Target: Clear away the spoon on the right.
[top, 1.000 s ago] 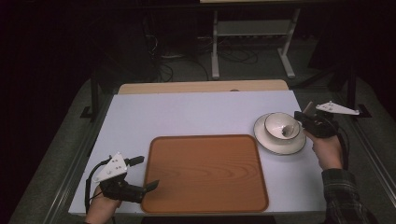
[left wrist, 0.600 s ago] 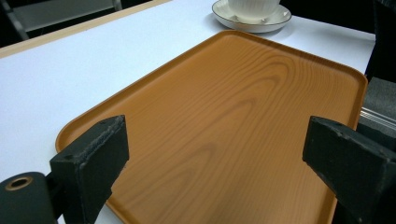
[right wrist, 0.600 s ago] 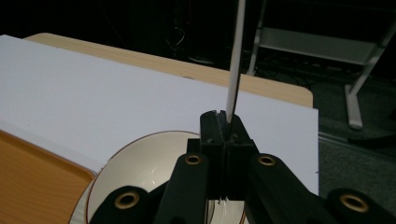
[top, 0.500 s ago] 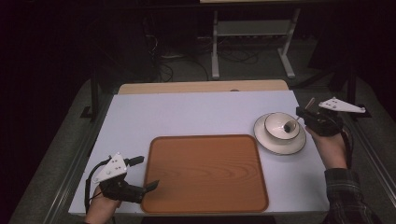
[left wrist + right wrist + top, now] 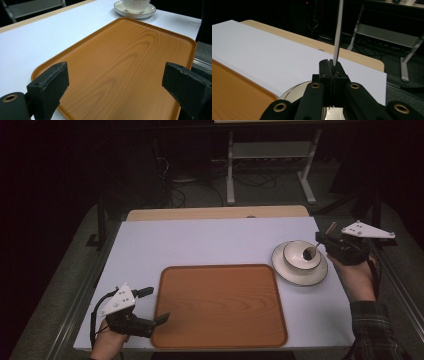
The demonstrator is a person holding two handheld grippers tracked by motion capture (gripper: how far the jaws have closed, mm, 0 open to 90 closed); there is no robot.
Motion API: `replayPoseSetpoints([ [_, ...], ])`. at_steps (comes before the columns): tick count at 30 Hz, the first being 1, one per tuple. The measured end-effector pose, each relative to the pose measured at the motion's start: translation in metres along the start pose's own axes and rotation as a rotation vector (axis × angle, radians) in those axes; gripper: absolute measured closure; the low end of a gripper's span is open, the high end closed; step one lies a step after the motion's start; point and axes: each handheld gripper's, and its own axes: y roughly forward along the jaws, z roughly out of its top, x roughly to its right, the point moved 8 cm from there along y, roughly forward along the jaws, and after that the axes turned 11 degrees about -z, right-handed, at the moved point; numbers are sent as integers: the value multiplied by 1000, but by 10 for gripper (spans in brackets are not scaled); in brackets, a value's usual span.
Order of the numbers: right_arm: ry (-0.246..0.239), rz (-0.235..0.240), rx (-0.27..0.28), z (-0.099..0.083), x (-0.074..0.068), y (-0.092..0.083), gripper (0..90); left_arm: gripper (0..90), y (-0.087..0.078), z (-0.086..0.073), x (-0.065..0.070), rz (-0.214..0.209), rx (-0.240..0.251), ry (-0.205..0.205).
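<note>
Sitting at about two o'clock on the white table (image 5: 210,242) is a white cup (image 5: 300,254) on its saucer (image 5: 285,267), just beside the far right corner of the wooden tray (image 5: 220,305), which lies flat at the table's middle towards six o'clock. The right gripper (image 5: 320,241) hangs over the cup's three-o'clock rim with its jaws pressed tight together on a thin spoon (image 5: 311,251); the dark bowl end dips inside the cup, and the pale handle (image 5: 337,32) sticks up past the jaws in the right gripper view. The hand (image 5: 356,277) behind it reaches in from four o'clock. Down at eight o'clock the left gripper (image 5: 156,305) sits low at the tray's near left corner, jaws spread wide with nothing between them, pointing across the tray towards the cup.
</note>
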Motion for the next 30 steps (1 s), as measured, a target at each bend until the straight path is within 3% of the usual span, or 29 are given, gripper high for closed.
replayPoseSetpoints([
  [8,-60,85,-22,6,-26,-2,885,65,-1,0,0,2,3,-1],
  [17,-104,147,-30,8,-48,-2,885,66,-1,0,0,3,3,-3],
  [30,-174,257,-66,3,-86,3,885,65,-1,0,-1,2,3,-3],
])
